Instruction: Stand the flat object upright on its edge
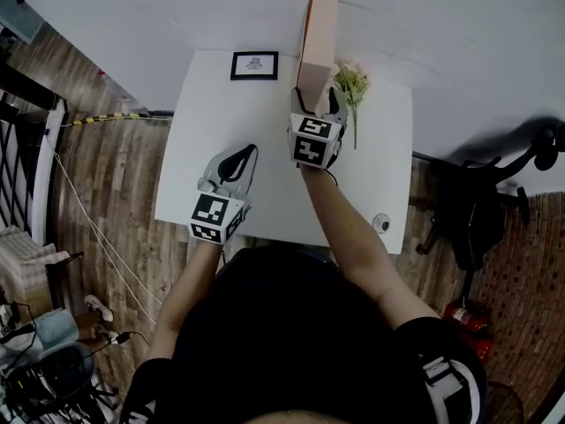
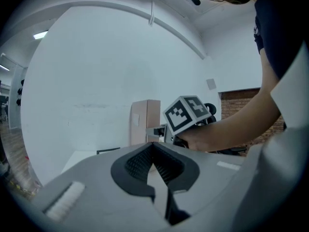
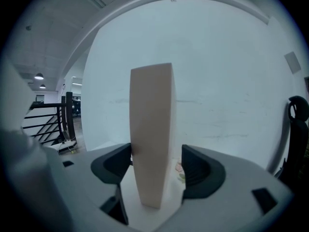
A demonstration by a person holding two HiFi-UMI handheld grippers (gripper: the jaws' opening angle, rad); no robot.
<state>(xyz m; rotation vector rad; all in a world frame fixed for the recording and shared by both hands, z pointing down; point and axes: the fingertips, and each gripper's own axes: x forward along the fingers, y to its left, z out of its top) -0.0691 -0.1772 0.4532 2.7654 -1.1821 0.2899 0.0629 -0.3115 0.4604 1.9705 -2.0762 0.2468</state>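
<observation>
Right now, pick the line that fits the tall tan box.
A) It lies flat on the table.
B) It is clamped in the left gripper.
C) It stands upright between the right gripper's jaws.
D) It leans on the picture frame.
C: the tan box stands on its edge on the table between the right gripper's jaws, with a gap at one pad. The left gripper is shut on nothing.

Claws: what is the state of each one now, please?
Left claw: closed, empty.
Right claw: open around the upright box, with a gap at one side.
</observation>
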